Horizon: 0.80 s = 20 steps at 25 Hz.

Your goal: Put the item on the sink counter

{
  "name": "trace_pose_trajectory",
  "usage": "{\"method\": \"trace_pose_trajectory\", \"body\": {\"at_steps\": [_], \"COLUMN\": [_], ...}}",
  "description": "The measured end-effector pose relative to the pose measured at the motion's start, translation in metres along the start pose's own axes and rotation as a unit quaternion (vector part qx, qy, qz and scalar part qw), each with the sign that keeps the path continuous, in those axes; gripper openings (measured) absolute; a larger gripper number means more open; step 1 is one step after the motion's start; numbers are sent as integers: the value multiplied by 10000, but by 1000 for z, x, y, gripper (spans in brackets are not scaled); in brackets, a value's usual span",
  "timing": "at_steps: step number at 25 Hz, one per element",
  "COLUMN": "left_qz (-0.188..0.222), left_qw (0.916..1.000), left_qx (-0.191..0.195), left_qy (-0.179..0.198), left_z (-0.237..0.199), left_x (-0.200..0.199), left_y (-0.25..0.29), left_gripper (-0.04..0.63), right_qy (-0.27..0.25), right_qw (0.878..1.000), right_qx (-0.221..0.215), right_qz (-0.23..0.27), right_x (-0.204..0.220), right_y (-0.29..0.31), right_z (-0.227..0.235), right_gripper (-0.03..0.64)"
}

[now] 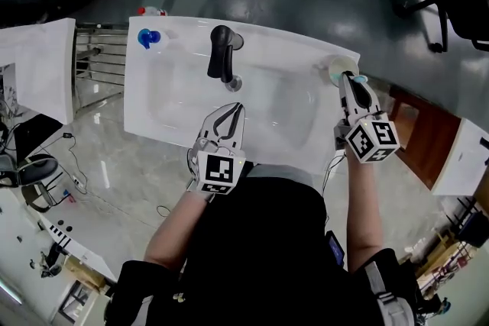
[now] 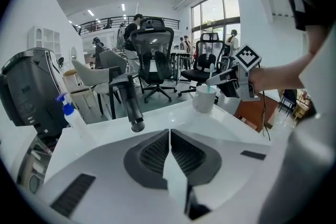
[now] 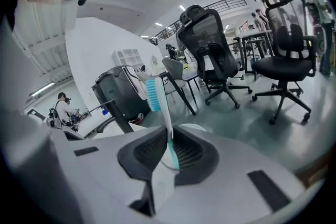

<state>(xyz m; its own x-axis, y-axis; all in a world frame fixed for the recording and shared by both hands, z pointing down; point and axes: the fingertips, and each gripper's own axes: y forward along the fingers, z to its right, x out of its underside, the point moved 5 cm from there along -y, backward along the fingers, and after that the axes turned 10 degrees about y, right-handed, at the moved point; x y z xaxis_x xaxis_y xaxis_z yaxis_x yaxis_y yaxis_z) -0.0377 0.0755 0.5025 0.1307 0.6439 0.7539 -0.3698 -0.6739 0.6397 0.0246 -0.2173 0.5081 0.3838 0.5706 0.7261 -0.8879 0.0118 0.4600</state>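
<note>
Teal toothbrush [image 3: 165, 122] in R claw [image 3: 171, 139].

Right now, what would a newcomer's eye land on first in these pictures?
The right gripper, jaws shut on a teal-and-white toothbrush, at the white cup on the back right corner of the sink counter. Then the black faucet mid-counter, and the left gripper, jaws together and empty, over the front edge.

White sink counter [image 1: 153, 126] bears a black faucet [image 1: 222, 51]; blue-topped spray bottle [image 1: 149, 38] back-left; white cup [image 1: 335, 69] back-right.
</note>
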Motion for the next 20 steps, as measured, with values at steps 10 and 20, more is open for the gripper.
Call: {"method": "trace_pose_trajectory", "body": {"at_steps": [10, 20], "left_qz": [-80, -125], "left_qw": [9997, 9989], "left_qx": [-226, -423], "left_qy": [-53, -168], "left_z": [2, 12], "left_x": [3, 5], "left_y": [-11, -22], "left_gripper": [28, 28], "right_qy": [-280, -482], "right_qw": [9994, 9984], "right_qx": [65, 28], "right_qz": [-204, -285], "right_x": [3, 2], "right_y": [7, 9], "right_z": [3, 4], "right_gripper": [51, 80]}}
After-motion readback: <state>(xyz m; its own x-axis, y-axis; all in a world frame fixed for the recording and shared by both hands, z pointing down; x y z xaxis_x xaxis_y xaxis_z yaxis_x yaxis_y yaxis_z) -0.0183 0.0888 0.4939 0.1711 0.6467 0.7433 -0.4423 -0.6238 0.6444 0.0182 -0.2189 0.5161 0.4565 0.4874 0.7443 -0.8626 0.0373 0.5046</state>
